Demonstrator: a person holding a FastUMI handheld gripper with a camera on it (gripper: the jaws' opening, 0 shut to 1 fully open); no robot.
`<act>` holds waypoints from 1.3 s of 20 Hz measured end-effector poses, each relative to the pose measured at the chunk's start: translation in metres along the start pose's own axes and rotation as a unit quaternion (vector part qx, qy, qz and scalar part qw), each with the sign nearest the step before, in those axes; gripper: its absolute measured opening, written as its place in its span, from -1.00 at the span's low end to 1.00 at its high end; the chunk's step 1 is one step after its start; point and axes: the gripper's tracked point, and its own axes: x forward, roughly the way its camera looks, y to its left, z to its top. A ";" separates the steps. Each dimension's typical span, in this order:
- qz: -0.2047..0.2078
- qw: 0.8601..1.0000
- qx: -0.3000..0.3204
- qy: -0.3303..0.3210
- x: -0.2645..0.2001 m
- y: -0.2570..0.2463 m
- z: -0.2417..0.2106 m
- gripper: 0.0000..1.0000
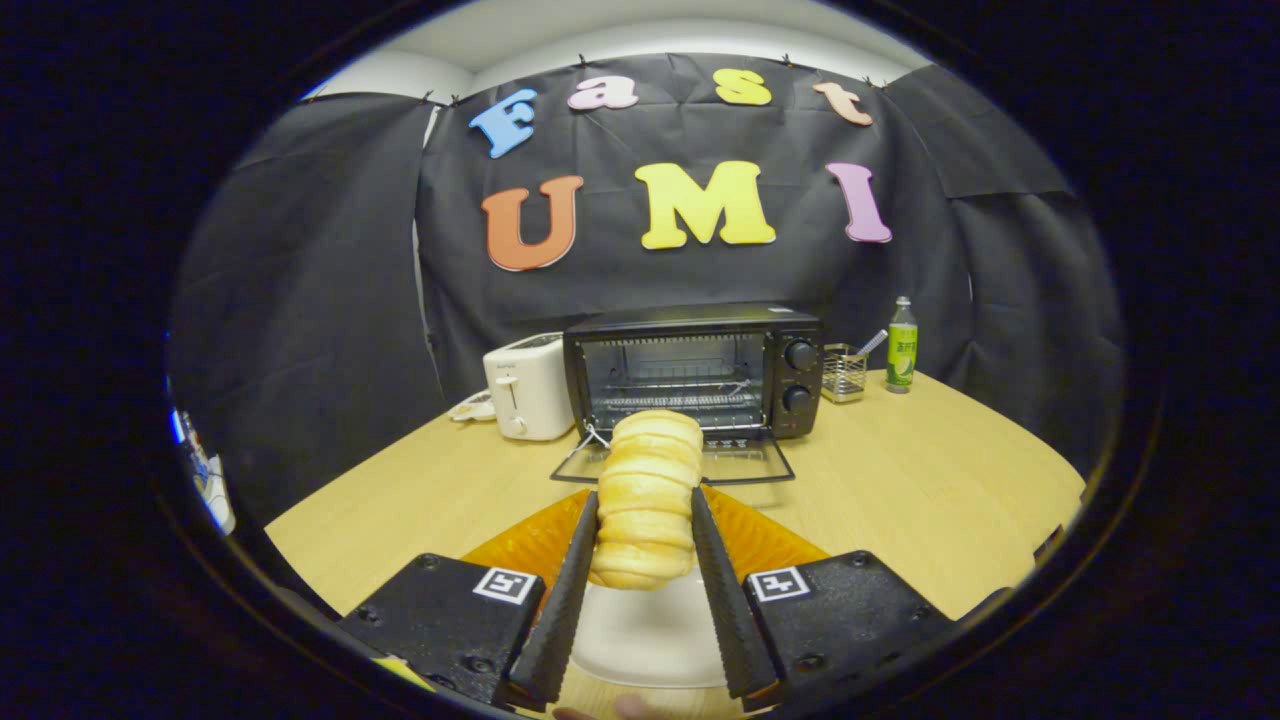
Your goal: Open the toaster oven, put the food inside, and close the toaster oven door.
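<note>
A pale ridged bread roll [647,490] is held upright between my fingers; the gripper [645,510] is shut on it, both fingers pressing its sides. It hangs above an orange plate [530,545] with a white centre. Beyond the fingers stands the black toaster oven [695,368] with its glass door [740,462] folded down flat onto the wooden table [920,490]. The wire rack [680,400] inside is bare. The roll's top hides part of the lowered door.
A white toaster [525,390] stands just left of the oven, with a small white dish [470,408] beside it. Right of the oven are a wire basket [845,374] and a green bottle [902,346]. Black cloth walls the table's back and sides.
</note>
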 end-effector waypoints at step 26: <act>0.088 0.954 0.285 -0.017 0.244 -0.059 0.058 0.28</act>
